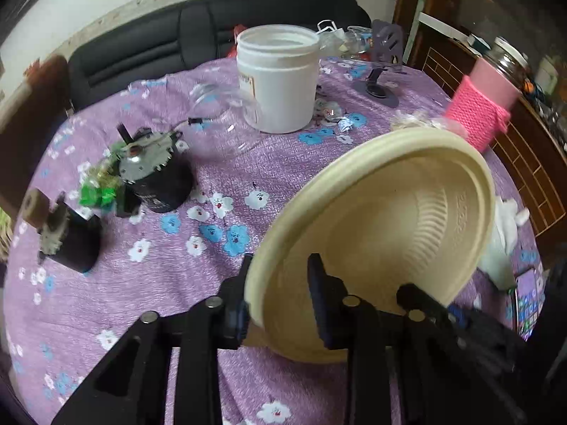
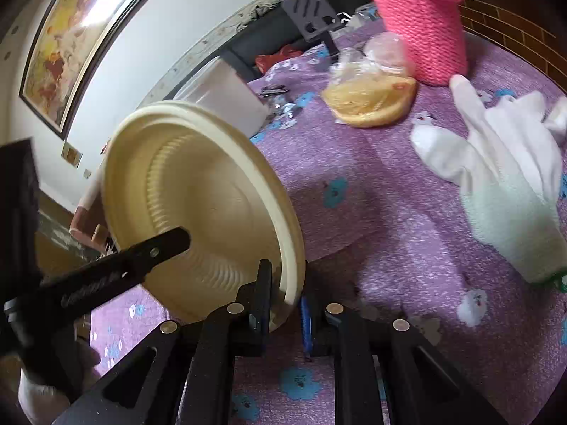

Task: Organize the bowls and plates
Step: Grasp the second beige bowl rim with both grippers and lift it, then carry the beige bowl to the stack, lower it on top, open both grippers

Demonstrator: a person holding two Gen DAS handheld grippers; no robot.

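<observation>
One cream bowl (image 1: 382,219) is in play, lifted clear of the purple flowered cloth (image 1: 149,294) and tipped on edge, and two grippers hold it. In the left wrist view the left gripper (image 1: 280,294) is clamped on the bowl's near rim, one finger outside the wall and one inside the hollow; the bowl's mouth faces the camera and somewhat right, its round face standing steeply, its rim running from lower left up to upper right. In the right wrist view the right gripper (image 2: 283,301) pinches the bowl (image 2: 198,205) at the lower right of its rim, jaws closed on the rim, while the left gripper's finger (image 2: 141,258) reaches into the hollow from the left. There the mouth faces the camera and a little left. Beyond the bowl, to its upper left in the left view, stands one white tub (image 1: 280,78) with its top open; left of the bowl are two dark cylinders (image 1: 156,177) with metal toothed parts on top, one nearer, one farther. One pink knitted holder (image 2: 421,17) stands beyond the bowl to the right. One bagged yellow round thing (image 2: 372,99) lies just in front of the holder, and one white glove (image 2: 503,177) lies flat to the bowl's right.
</observation>
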